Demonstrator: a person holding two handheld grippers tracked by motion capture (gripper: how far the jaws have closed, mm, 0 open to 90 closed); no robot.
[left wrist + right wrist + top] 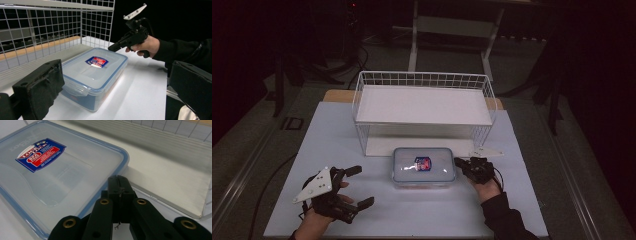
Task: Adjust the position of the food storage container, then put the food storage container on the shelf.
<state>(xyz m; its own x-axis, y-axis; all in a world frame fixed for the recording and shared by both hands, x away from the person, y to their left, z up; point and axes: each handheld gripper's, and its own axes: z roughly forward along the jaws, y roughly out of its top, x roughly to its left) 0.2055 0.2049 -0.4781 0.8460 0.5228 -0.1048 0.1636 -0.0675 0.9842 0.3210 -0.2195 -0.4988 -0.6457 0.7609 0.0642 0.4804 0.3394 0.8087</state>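
A clear lidded food container (424,167) with a blue seal and a red-and-blue label is sitting on the white table (362,210), just in front of the white wire shelf rack (422,105). The right gripper (460,164) is resting at the container's right rear corner, its jaws pressed together with nothing between them. The left gripper (357,186) is hovering off the container's left side, its jaws spread wide and empty.

"lock & lock" on blue-red sticker (40,154), container lid (75,172); smaller print unreadable.
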